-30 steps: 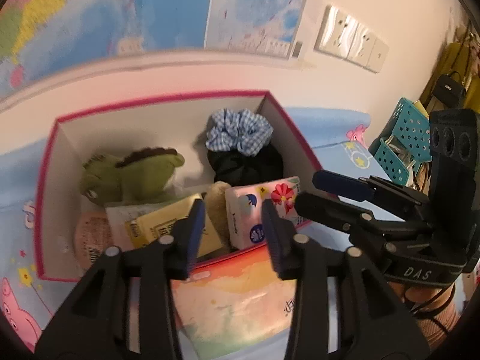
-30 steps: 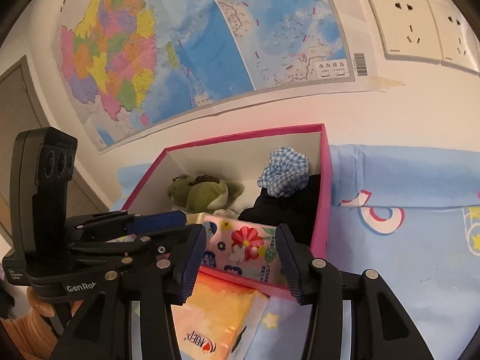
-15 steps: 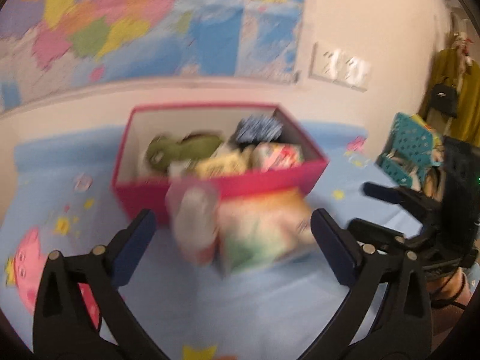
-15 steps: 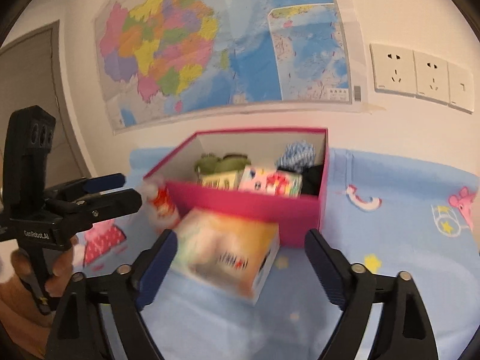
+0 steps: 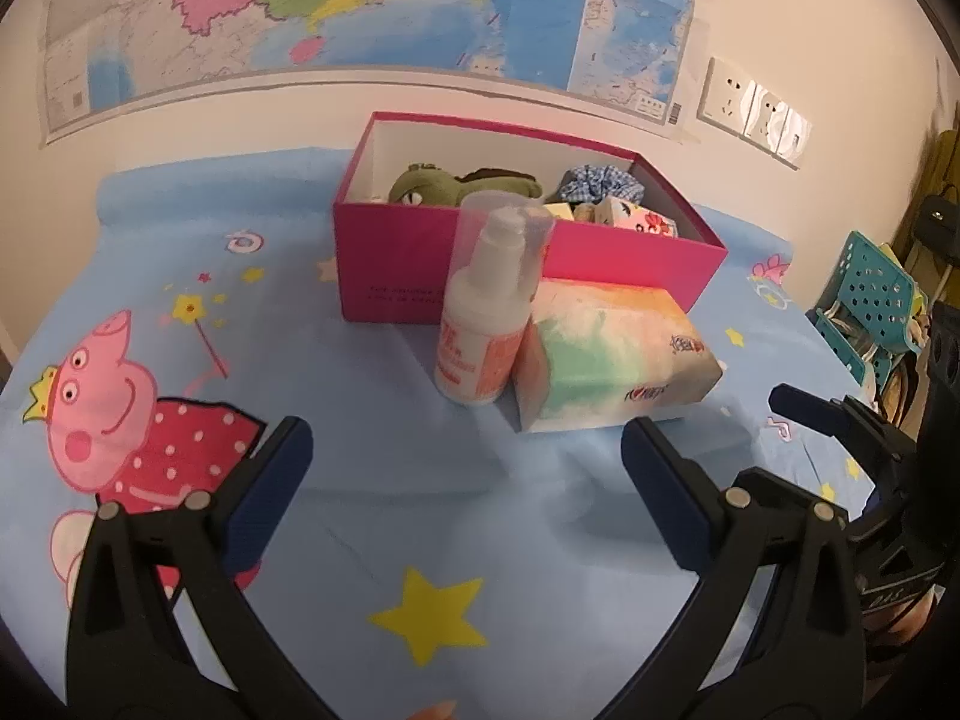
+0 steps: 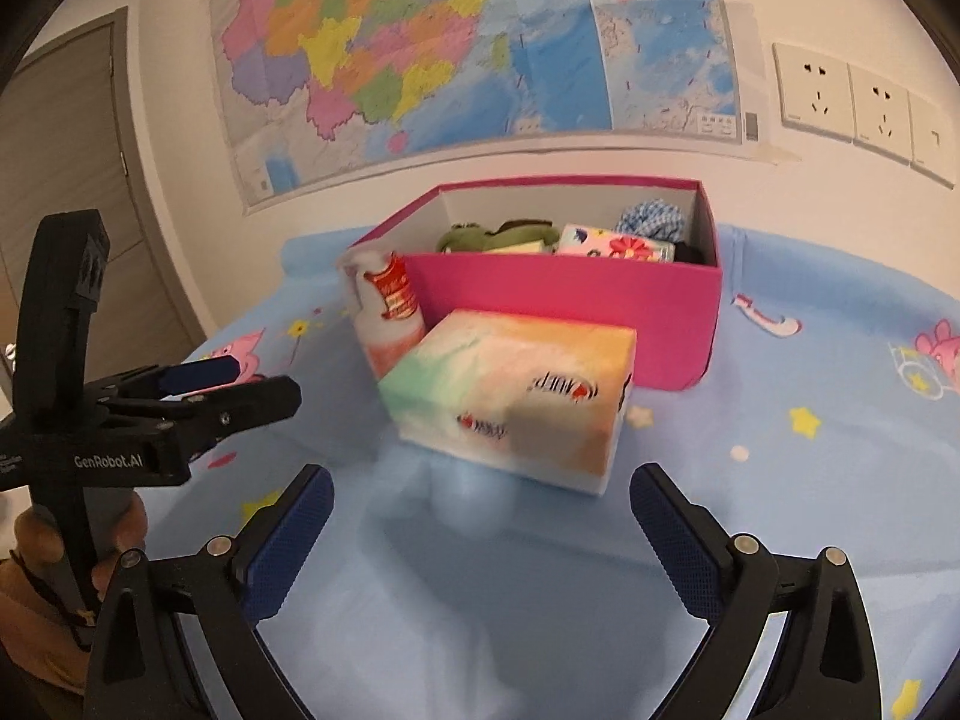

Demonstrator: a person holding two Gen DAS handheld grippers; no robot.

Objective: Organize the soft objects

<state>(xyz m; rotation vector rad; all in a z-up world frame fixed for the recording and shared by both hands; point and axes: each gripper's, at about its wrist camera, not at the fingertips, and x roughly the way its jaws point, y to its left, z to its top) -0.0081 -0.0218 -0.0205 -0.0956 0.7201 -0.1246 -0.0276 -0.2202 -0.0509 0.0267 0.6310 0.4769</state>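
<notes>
A pink box (image 5: 420,267) (image 6: 576,300) stands on the blue sheet by the wall. It holds a green plush toy (image 5: 444,185) (image 6: 498,234), a blue checked scrunchie (image 5: 600,183) (image 6: 651,219) and a flowered tissue pack (image 5: 645,222) (image 6: 612,247). A pastel tissue box (image 5: 612,360) (image 6: 516,396) and a white bottle (image 5: 489,312) (image 6: 387,312) stand in front of it. My left gripper (image 5: 468,486) and right gripper (image 6: 480,531) are both open wide and empty, well back from the box.
The blue cartoon sheet (image 5: 420,510) covers the surface. A teal basket (image 5: 870,306) stands at the right edge. A wall map (image 6: 480,42) and sockets (image 6: 858,102) are behind. The left gripper also shows in the right wrist view (image 6: 234,387).
Both grippers have pulled back from over the box and opened wide. The tissue box and bottle now show in full in front of the pink box.
</notes>
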